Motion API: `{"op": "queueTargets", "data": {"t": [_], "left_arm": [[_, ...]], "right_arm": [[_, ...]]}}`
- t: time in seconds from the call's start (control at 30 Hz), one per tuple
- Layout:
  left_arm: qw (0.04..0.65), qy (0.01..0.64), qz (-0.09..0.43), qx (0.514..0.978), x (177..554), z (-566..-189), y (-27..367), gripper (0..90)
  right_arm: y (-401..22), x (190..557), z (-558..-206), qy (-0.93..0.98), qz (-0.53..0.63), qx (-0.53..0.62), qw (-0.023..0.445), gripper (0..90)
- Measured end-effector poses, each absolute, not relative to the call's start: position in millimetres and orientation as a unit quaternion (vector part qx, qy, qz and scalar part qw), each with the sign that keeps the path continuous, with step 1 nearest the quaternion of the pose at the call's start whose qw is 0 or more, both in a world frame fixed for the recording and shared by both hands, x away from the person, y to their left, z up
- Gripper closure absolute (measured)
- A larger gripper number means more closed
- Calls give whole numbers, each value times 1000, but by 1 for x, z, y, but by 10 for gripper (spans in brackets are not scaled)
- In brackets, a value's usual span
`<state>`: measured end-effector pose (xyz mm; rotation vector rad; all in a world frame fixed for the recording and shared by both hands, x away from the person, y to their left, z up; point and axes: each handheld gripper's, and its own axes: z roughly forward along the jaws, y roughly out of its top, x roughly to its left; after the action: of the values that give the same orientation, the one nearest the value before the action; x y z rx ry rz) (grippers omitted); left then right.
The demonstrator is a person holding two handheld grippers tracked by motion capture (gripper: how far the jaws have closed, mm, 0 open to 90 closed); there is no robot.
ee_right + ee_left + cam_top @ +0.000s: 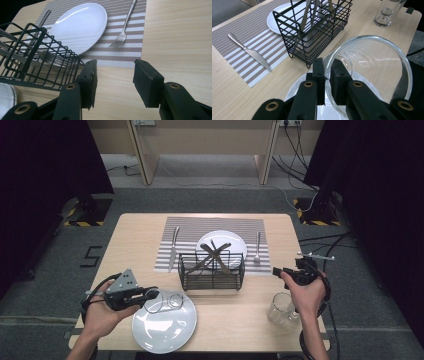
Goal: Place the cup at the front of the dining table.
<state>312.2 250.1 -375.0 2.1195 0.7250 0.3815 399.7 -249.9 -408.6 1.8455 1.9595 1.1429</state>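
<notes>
The glass (166, 301) lay tipped on its side above the near plate (165, 325), at about seven o'clock on the table (240, 320), its open mouth turned toward the left gripper (150, 295). In the left gripper view the jaws were pinched narrow on the rim of the glass (372, 72), one pad inside the mouth and one outside, with the plate (297, 87) pale beneath them. The left hand (102, 312) held that gripper low over the table's near left edge.

At twelve o'clock from the glass stood the black wire caddy (212, 270), with cutlery (215, 254) leaning crossed inside it. Behind the caddy lay the striped placemat (185, 227), bearing a second white plate (235, 242) at its centre, a knife (173, 247) at the plate's nine o'clock and a fork (257, 247) at its three o'clock.

At about four o'clock on the table, well apart from the held glass, a second glass (281, 310) stood upright, just beside the right hand (305, 292). The right gripper (276, 270) hovered at the caddy's three o'clock; in the right gripper view its jaws stood wide with nothing between them, pointed toward the fork (123, 30) and the far plate (80, 25).
</notes>
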Motion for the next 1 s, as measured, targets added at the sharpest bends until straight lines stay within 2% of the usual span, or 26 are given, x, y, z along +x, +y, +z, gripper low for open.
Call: {"op": "queueTargets", "data": {"t": [1.0], "left_arm": [[427, 310, 169, 832, 323, -371, 259, 826]], "right_arm": [[-255, 398, -406, 664, 393, 625, 117, 537]]}}
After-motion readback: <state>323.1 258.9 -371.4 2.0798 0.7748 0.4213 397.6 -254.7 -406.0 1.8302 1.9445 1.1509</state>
